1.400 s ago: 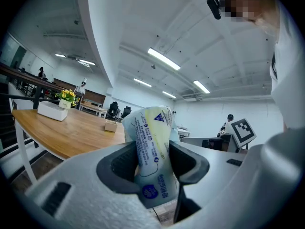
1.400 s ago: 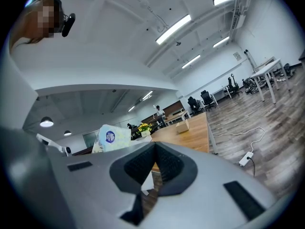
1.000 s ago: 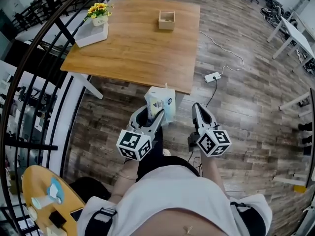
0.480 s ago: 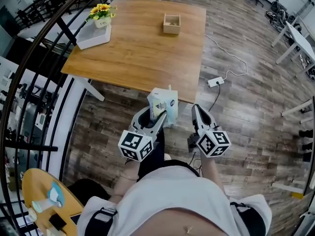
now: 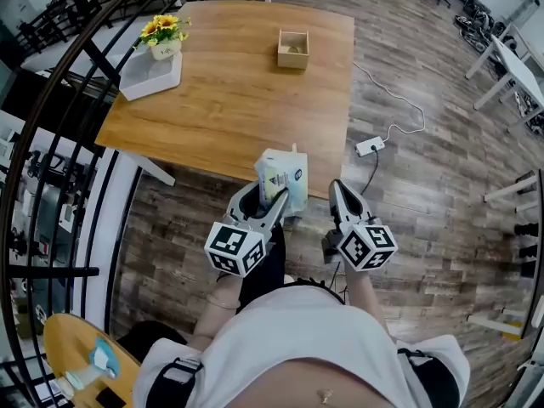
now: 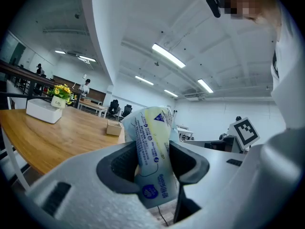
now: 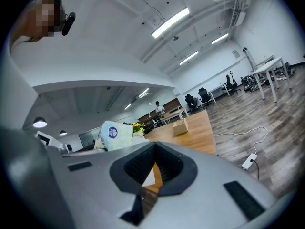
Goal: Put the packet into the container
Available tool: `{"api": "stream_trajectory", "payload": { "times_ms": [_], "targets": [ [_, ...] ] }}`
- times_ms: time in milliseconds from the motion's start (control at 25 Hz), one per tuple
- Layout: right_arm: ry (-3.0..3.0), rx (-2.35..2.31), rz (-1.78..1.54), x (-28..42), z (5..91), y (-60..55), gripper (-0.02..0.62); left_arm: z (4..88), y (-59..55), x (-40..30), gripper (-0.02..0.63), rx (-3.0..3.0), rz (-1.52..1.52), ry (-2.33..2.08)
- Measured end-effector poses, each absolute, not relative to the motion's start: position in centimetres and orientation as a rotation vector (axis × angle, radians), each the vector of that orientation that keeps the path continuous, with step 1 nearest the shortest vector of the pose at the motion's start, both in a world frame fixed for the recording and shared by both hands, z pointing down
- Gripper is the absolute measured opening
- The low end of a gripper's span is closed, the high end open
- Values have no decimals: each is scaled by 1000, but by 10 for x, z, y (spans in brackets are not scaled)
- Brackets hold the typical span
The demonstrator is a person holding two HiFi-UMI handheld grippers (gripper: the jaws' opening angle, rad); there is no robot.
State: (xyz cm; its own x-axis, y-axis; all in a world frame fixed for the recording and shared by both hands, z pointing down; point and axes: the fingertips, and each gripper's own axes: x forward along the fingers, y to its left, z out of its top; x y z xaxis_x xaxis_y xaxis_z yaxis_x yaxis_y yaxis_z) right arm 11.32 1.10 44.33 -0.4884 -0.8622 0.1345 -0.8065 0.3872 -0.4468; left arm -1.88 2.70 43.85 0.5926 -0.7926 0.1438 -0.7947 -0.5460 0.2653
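In the head view my left gripper (image 5: pixel 270 197) is shut on a pale blue and white packet (image 5: pixel 281 175), which stands upright over the near edge of the wooden table (image 5: pixel 229 100). The left gripper view shows both pads pressing the packet (image 6: pixel 152 151). A small open wooden container (image 5: pixel 292 48) sits near the table's far edge, well beyond the packet, and shows as a small box (image 6: pixel 113 128) past it. My right gripper (image 5: pixel 339 194) is beside the left one over the floor, shut with nothing in it (image 7: pixel 155 168). In the right gripper view the packet (image 7: pixel 116 135) is at the left and the container (image 7: pixel 180 127) is ahead.
A white tray with a pot of yellow flowers (image 5: pixel 151 65) stands at the table's far left corner. A power strip with its cable (image 5: pixel 369 147) lies on the plank floor right of the table. A black railing (image 5: pixel 51 143) curves along the left. White desks (image 5: pixel 510 58) stand at the far right.
Both grippers and the person have moved toward the table; the packet now overlaps its near edge. The left gripper's hold on the packet is unchanged.
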Motion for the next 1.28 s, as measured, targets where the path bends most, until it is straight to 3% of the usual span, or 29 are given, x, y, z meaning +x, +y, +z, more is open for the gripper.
{"api": "stream_trajectory", "payload": {
  "times_ms": [1280],
  "targets": [
    [2509,-1649,-781,79,449,-260,12,438,-270,-40,190,2539,65,-1187]
  ]
}}
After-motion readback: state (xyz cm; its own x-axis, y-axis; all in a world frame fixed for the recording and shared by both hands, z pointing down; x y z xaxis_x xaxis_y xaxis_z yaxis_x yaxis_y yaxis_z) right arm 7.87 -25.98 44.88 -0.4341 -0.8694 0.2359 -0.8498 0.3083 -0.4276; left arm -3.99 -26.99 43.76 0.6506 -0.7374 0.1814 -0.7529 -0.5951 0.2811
